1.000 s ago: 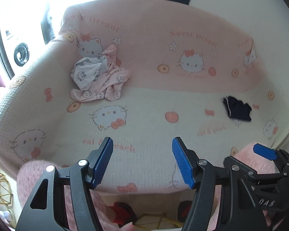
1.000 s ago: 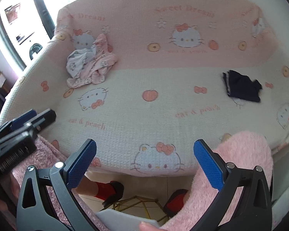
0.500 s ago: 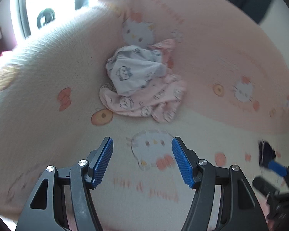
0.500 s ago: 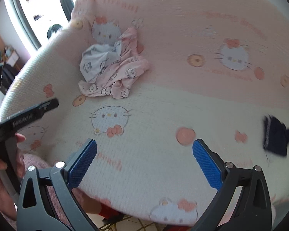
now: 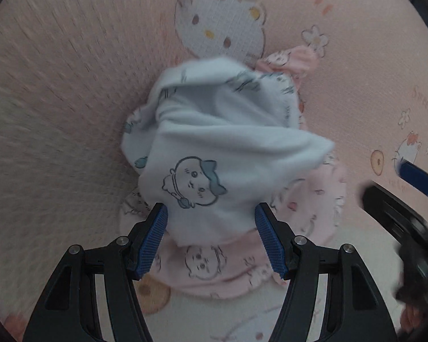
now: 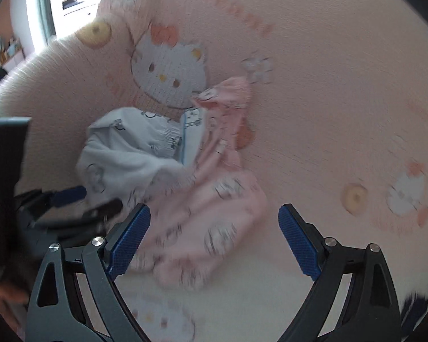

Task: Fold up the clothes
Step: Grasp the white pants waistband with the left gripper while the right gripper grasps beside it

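A crumpled pale blue garment (image 5: 222,148) with a cartoon print lies heaped on a pink printed garment (image 5: 314,199), both on a sofa cover (image 5: 71,85) patterned with cat faces, where the pink backrest meets the cream seat. The left tool (image 5: 211,242) hangs close over the heap with its jaws wide; the near edge of the blue garment sits between the blue pads (image 5: 152,239), which do not press on it. The right tool (image 6: 214,240) is just to the right, its jaws also wide though they have just been closing a little, and the near part of the pink garment (image 6: 208,213) lies between them without being gripped. In the right wrist view the blue garment (image 6: 122,154) is left of the pink one and the left tool (image 6: 80,202) appears beside it, blurred.
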The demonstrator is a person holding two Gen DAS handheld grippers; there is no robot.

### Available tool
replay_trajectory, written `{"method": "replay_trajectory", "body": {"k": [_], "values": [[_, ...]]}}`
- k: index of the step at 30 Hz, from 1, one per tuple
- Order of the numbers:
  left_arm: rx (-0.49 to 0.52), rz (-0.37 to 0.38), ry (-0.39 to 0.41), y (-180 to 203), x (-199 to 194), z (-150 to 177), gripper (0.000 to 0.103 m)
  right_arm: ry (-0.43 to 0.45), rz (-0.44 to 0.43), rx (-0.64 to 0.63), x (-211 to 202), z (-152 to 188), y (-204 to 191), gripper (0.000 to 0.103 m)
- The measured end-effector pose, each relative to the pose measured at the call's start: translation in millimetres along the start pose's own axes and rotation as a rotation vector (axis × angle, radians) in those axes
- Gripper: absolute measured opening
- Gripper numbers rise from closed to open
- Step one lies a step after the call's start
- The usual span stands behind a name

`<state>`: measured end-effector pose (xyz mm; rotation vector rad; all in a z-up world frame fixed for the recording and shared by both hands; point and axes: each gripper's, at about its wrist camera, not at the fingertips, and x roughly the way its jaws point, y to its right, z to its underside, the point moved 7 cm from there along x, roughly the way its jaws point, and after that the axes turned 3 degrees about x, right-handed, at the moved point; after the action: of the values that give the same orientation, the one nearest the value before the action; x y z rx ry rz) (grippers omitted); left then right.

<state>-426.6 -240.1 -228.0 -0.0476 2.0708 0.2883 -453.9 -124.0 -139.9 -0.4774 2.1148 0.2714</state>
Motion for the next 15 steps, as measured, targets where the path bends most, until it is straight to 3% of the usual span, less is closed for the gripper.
{"method": "replay_trajectory", "body": {"k": [2, 4, 6, 7, 10, 15], "values": [[-0.022, 0.025, -0.003, -5, 9, -2, 0.066, -0.062, -0.064, 0.000, 28, -3, -7, 0.061], [-0.039, 0.061, 0.002, -10, 13, -6, 0.059, -0.117, -0.130, 0.005, 49, -4, -14, 0.049], [-0.051, 0.097, 0.008, -11, 12, -10, 0.018, -0.127, -0.181, -0.006, 55, -5, -21, 0.031], [-0.036, 0.092, 0.023, -10, 9, -13, 0.017, -0.113, -0.193, -0.016, 53, -7, -24, 0.013], [0.034, 0.048, 0.102, -5, -10, -24, 0.012, -0.058, -0.221, -0.042, 37, -15, -33, 0.007], [0.086, 0.059, 0.214, 12, -66, -39, 0.010, 0.040, -0.242, -0.069, -25, -37, -36, 0.006]]}}
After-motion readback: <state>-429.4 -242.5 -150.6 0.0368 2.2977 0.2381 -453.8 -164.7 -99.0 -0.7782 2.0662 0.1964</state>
